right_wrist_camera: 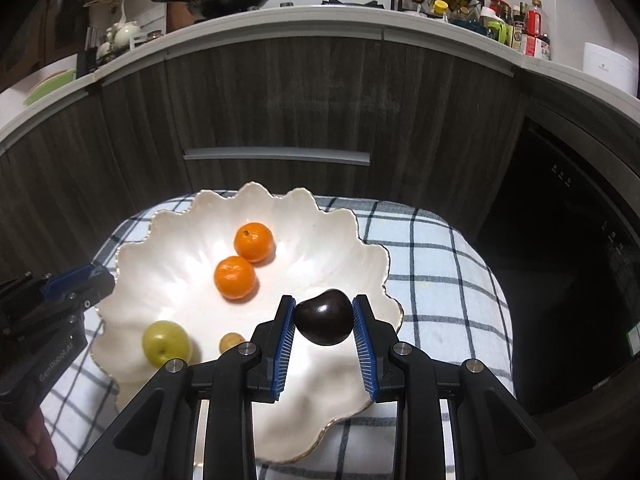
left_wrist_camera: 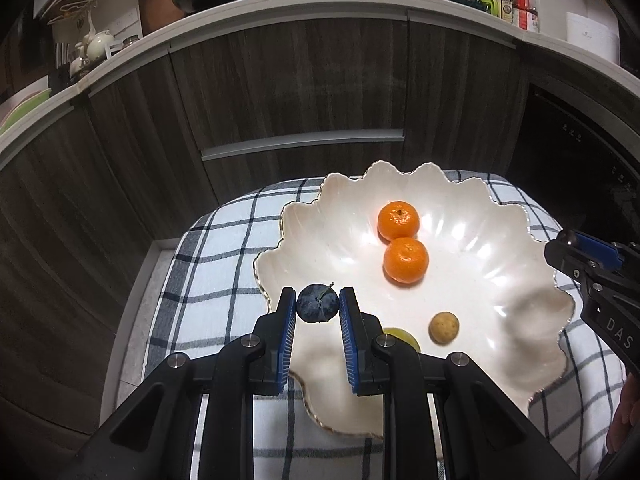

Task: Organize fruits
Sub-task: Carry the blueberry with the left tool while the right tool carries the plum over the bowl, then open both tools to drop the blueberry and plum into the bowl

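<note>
Left tool (left_wrist_camera: 318,304) clamped on a small blue plum (left_wrist_camera: 318,303) above the near-left rim of the scalloped bowl (left_wrist_camera: 500,264); right tool (right_wrist_camera: 324,316) pinching a dark plum (right_wrist_camera: 325,317) over the bowl. Risk: early release, rolling off onto the checked cloth (left_wrist_camera: 208,272). Green fruit (right_wrist_camera: 165,341) mostly hidden in the left view.

**Fruit positions in and over the bowl**

The white scalloped ceramic bowl (right_wrist_camera: 168,240) sits on the blue-checked white cloth (right_wrist_camera: 432,272), before the dark wood-grain cabinets (right_wrist_camera: 280,100). In it, 2 round orange mandarins (right_wrist_camera: 235,277) touch near the middle, 1 behind the other. Nearer the front lie a round yellow-green fruit (right_wrist_camera: 165,341) at left and, just right of it, a small tan round fruit (right_wrist_camera: 231,342). The left gripper (left_wrist_camera: 318,308) holds a small dark-blue plum (left_wrist_camera: 317,303) over the bowl's left rim; the right gripper (right_wrist_camera: 324,316) holds a dark maroon plum (right_wrist_camera: 325,317) over its right side.
</note>
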A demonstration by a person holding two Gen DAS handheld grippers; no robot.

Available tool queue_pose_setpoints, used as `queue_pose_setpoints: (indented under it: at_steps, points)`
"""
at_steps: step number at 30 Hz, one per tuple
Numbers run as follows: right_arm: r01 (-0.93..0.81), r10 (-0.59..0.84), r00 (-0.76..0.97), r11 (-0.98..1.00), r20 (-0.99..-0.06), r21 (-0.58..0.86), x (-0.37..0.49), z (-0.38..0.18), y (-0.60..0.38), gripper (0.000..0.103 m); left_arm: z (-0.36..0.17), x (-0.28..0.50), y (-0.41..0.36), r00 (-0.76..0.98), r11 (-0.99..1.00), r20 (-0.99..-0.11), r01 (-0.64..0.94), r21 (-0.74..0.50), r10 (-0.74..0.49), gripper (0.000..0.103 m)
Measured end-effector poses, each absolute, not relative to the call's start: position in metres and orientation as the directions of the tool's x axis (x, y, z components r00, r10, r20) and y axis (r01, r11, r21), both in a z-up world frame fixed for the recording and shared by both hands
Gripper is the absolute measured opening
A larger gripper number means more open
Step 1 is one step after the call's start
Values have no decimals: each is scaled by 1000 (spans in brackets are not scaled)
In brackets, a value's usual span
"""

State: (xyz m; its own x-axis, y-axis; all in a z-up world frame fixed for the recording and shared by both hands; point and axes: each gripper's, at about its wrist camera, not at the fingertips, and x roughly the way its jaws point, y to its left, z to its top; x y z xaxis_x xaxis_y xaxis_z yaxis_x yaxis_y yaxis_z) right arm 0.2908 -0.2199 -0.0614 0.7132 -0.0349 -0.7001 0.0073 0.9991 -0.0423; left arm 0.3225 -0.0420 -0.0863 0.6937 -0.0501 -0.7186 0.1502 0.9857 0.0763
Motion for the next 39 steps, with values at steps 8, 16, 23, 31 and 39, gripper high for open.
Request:
queue_pose_setpoints:
  at_steps: [8,16,23,31,39]
  points:
    - [34,-56,687,998,-724,-45,303,-73,-225,31,-96,336,-43,677,986,-734,145,78,-42,23]
    - [43,-60,672,998,-738,-42,311,-77,-226,31,-99,341,-43,663,986,-747,150,73,-45,28]
    - [43,-64,679,998,-731,-47,310,-74,-226,47,-93,335,-40,678,987,-734,144,71,-46,58]
    - [101,-122,703,992,-701,-72,301,-59,-229,74,-82,328,-39,695,987,-718,134,84,-34,75]
    - [95,-118,721,993,-683,-71,290,-41,-226,74,-64,313,-35,715,989,-698,134,70,-48,87]
